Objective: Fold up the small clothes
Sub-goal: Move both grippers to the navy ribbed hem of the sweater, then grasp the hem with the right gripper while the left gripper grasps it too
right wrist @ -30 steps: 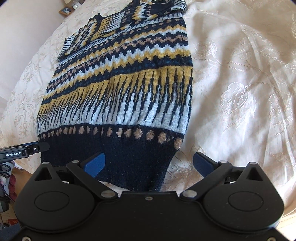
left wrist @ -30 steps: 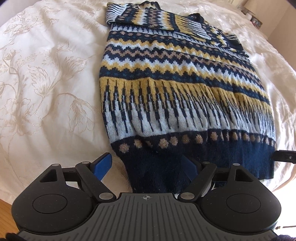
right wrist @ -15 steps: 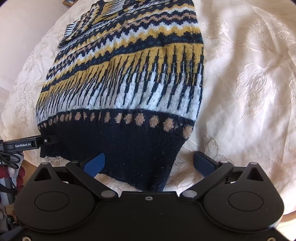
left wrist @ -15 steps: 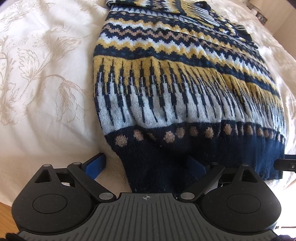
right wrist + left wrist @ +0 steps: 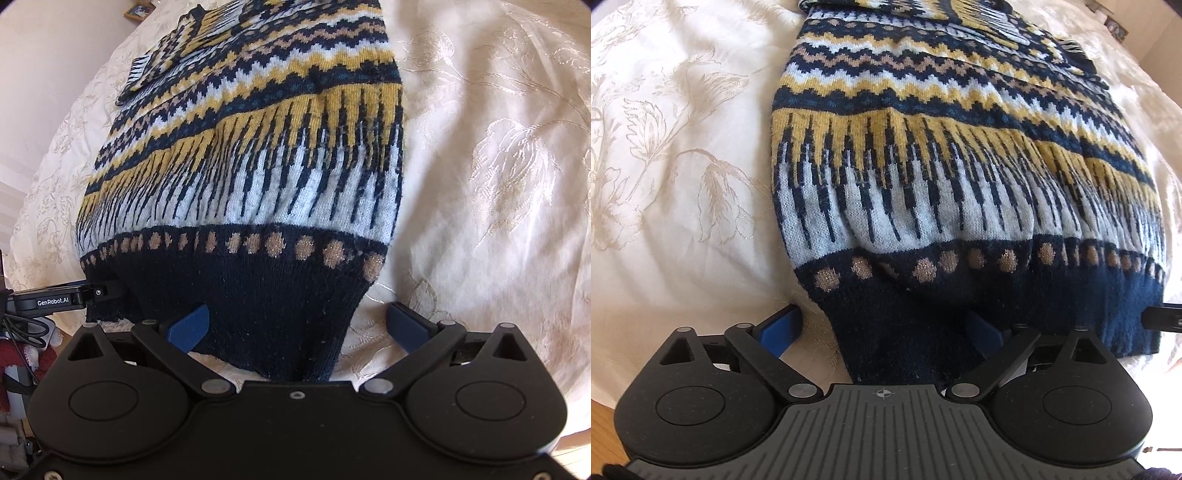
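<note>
Left wrist view: low and close over the near bed edge, facing forward along the left gripper up the sweater, whose navy hem fills lower centre; bedspread at frame left. Right wrist view: equally low and close along the right gripper, with the bedspread at frame right. Both share the sweater; each shows the other gripper at its frame edge.

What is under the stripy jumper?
The jumper lies on a cream flowered bedspread. What the bedspread covers, and anything tucked beneath the jumper itself, stays hidden.
</note>
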`<action>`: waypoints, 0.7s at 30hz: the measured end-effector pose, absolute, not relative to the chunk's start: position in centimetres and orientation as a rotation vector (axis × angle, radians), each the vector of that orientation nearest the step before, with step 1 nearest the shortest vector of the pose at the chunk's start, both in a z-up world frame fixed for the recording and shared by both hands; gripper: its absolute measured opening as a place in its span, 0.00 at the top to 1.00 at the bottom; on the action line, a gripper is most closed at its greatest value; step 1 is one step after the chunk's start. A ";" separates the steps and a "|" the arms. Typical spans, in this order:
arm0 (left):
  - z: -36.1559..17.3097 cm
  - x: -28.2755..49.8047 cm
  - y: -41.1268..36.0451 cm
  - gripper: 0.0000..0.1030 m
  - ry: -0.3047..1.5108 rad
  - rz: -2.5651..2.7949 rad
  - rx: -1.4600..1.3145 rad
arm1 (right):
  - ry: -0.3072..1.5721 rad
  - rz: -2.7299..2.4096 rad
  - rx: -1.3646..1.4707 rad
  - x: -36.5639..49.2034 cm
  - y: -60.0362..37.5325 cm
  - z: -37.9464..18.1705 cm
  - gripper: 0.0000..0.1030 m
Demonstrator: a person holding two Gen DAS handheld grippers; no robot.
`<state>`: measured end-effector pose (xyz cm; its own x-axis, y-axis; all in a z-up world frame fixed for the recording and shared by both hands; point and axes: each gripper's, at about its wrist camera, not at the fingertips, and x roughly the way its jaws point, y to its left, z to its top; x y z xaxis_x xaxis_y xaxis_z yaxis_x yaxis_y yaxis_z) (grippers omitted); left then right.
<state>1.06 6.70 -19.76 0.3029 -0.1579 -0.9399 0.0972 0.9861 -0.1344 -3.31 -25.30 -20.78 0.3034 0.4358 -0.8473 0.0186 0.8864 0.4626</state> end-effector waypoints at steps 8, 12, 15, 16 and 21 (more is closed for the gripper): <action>-18.7 0.2 8.0 0.52 1.233 -0.224 -0.083 | 1.234 0.309 0.470 -3.1 -25.3 -20.5 0.26; -18.6 0.0 8.1 0.58 1.232 -0.235 -0.108 | 1.256 0.324 0.513 -2.7 -25.4 -20.6 0.67; -18.5 -0.2 8.6 0.81 1.228 -0.239 -0.157 | 1.269 0.336 0.540 -2.7 -25.4 -20.5 0.85; -18.3 -0.2 8.8 0.83 1.228 -0.243 -0.169 | 1.262 0.345 0.551 -2.8 -25.3 -20.2 0.85; -16.0 -0.3 9.2 0.94 1.177 -0.253 -0.189 | 1.205 0.389 0.599 -2.9 -25.7 -17.8 0.87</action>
<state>-0.27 9.17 -15.97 0.3605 -0.2929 -0.8856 0.0964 0.9560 -0.2769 -2.91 -25.74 -17.80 0.3211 0.5791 -0.7494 0.0318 0.7842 0.6197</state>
